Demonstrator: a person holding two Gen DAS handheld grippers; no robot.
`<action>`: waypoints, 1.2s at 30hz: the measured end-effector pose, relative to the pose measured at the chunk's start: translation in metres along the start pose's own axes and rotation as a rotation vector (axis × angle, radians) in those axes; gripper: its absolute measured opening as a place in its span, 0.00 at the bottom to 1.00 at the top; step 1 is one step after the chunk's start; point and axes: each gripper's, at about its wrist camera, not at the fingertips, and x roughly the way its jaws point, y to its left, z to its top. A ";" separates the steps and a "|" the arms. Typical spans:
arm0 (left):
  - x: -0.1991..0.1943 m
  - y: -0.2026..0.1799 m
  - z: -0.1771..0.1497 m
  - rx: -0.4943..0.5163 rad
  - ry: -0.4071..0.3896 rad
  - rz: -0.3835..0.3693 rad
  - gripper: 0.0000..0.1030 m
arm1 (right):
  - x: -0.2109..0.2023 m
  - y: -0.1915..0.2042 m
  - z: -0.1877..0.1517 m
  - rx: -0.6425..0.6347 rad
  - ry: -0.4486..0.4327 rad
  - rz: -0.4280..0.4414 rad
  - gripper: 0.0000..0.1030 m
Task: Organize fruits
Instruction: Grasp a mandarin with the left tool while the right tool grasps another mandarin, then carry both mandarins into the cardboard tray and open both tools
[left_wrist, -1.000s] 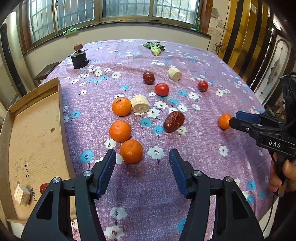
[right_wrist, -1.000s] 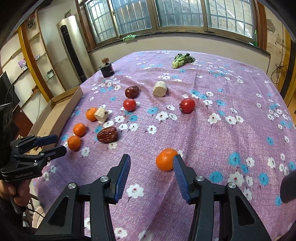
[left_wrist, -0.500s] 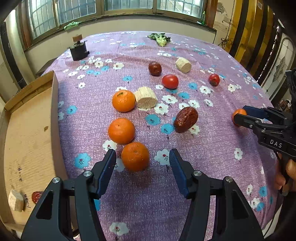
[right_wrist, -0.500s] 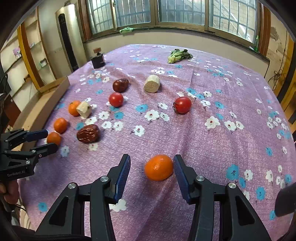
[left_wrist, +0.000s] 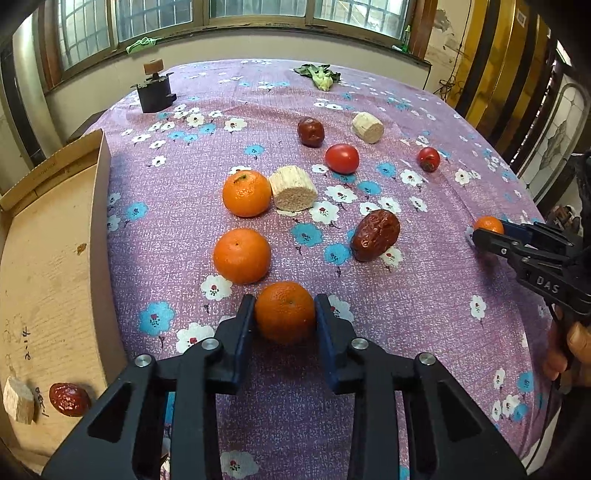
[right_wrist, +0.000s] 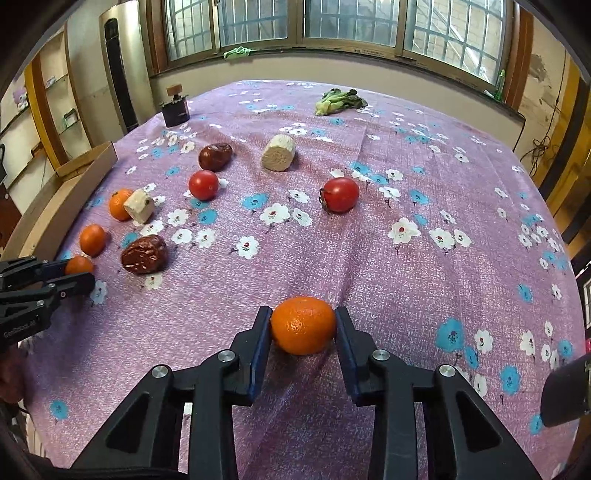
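Left tool (left_wrist: 284, 314): pinching the nearest mandarin (left_wrist: 284, 312) between both blue pads, fruit resting on the counter (left_wrist: 424, 295).
Right tool (right_wrist: 302, 328): pinching a lone mandarin (right_wrist: 303, 325) between both pads, low on the counter's near right side, well apart from the other fruit.
Mandarins left loose: middle mandarin (left_wrist: 242, 255) just beyond the held one; far mandarin (left_wrist: 246, 192) touching a pale cut stem piece (left_wrist: 293, 188).
Red dates: wrinkled date (left_wrist: 376, 235) between the two tools; darker date (left_wrist: 311, 132) farther back.
Tomatoes: large tomato (left_wrist: 342, 158) near the darker date; small tomato (left_wrist: 429, 158) toward the right edge.
Second stem piece (left_wrist: 367, 127): beside the darker date, near the back.
Leafy green (left_wrist: 319, 75): at the far edge, well apart from everything.
Black device (left_wrist: 154, 91): far left corner, a wooden knob on top.
Cardboard tray (left_wrist: 44, 258): along the counter's left side, holding a red date (left_wrist: 68, 398) and a pale chunk (left_wrist: 19, 404) in its near corner.
In the way: nothing between either tool and its fruit; middle mandarin close ahead of the left tool.
Cloth: purple, printed with white and blue flowers.
Writing: "DAS" on the right tool's body; handwritten marks on the tray floor, not legible; lettering on the left tool's body in the right wrist view, too blurred to read in full.
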 end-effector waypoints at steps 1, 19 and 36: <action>-0.002 0.000 0.000 0.001 -0.005 0.000 0.28 | -0.004 0.001 0.000 0.005 -0.008 0.013 0.33; -0.060 0.029 -0.005 -0.063 -0.120 -0.005 0.28 | -0.050 0.069 0.015 -0.045 -0.104 0.192 0.33; -0.081 0.065 -0.014 -0.124 -0.152 0.060 0.28 | -0.050 0.129 0.026 -0.131 -0.111 0.284 0.33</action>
